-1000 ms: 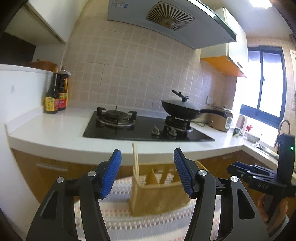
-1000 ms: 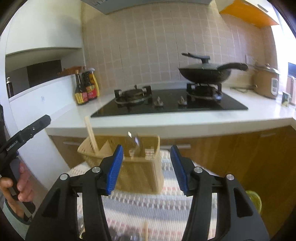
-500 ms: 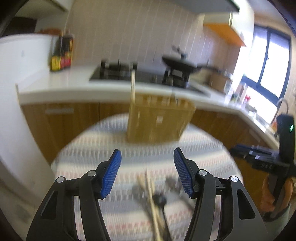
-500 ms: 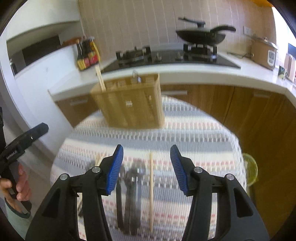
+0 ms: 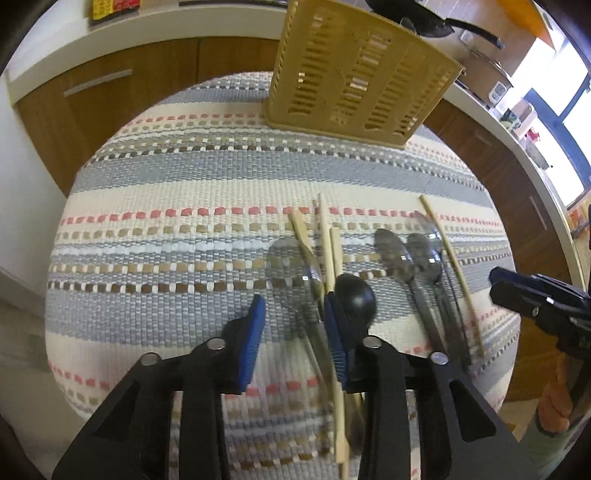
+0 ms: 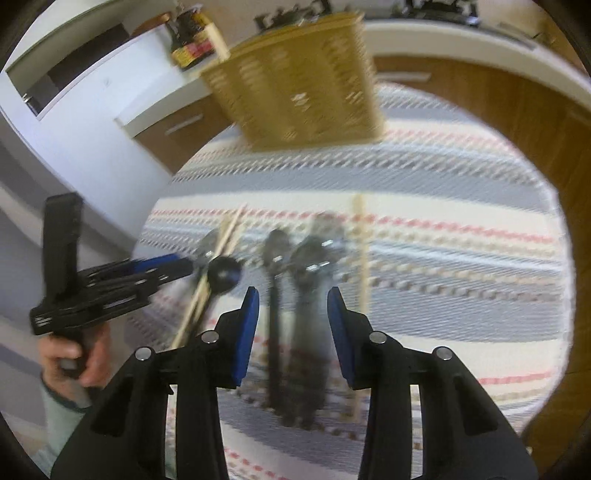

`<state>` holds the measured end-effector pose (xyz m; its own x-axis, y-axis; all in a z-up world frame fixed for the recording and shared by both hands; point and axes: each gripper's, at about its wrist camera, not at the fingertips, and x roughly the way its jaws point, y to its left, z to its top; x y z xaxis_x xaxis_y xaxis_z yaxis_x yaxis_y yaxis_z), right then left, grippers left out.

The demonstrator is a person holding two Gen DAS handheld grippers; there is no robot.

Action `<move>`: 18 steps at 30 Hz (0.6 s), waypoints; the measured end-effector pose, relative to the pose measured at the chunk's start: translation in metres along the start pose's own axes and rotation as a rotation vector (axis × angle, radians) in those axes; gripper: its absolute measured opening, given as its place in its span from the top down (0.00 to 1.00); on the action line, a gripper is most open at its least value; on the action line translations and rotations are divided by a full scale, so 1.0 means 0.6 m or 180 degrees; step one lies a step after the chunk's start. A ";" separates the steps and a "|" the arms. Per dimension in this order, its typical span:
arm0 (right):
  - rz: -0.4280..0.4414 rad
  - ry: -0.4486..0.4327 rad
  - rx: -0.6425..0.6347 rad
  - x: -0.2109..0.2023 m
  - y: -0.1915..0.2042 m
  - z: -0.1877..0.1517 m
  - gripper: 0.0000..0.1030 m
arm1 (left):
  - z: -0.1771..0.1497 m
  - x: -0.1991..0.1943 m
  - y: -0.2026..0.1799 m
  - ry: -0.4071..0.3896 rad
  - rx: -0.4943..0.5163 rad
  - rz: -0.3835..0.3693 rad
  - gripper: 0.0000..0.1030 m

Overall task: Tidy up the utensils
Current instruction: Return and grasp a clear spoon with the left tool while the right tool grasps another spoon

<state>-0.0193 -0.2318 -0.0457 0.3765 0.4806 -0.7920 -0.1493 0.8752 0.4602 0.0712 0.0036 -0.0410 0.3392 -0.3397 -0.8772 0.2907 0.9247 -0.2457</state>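
A tan slotted utensil basket [image 5: 360, 77] stands at the far side of a round table with a striped cloth [image 5: 177, 192]; it also shows in the right wrist view [image 6: 295, 81], blurred. Metal spoons [image 5: 410, 266], a black spoon [image 5: 355, 297], a clear spoon [image 5: 293, 269] and wooden chopsticks [image 5: 327, 240] lie on the cloth. My left gripper [image 5: 295, 332] is open, low over the clear spoon and chopsticks. My right gripper [image 6: 291, 325] is open above the metal spoons [image 6: 314, 251]. A single chopstick [image 6: 360, 251] lies to their right.
Wooden cabinets [image 5: 110, 85] and a white counter [image 5: 147, 33] run behind the table. Sauce bottles [image 6: 190, 40] stand on the counter. A window [image 5: 569, 92] is at the right. The left gripper also shows in the right wrist view [image 6: 110, 280], held by a hand.
Both grippers have tilted down from the kitchen wall and moved low over the utensils on the cloth. Both stay open.
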 end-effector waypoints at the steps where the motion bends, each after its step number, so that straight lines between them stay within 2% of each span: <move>1: 0.0008 0.0057 -0.0018 0.012 0.006 0.002 0.66 | 0.001 0.003 0.004 0.0018 -0.0004 -0.0020 0.76; 9: -0.0225 0.0359 -0.0294 0.077 0.052 0.015 0.73 | -0.001 0.008 0.016 0.0078 0.0049 -0.0142 0.80; 13: -0.0487 0.0408 -0.0456 0.097 0.067 0.012 0.74 | -0.008 0.005 0.010 0.0060 0.0036 -0.0241 0.75; 18: -0.0607 0.0450 -0.0528 0.115 0.075 0.009 0.76 | 0.002 0.011 0.000 0.0023 0.0050 -0.0144 0.75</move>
<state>0.0048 -0.1594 -0.0776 0.2825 0.2992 -0.9114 -0.2399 0.9420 0.2349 0.0742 0.0012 -0.0463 0.3191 -0.3798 -0.8683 0.3196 0.9056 -0.2787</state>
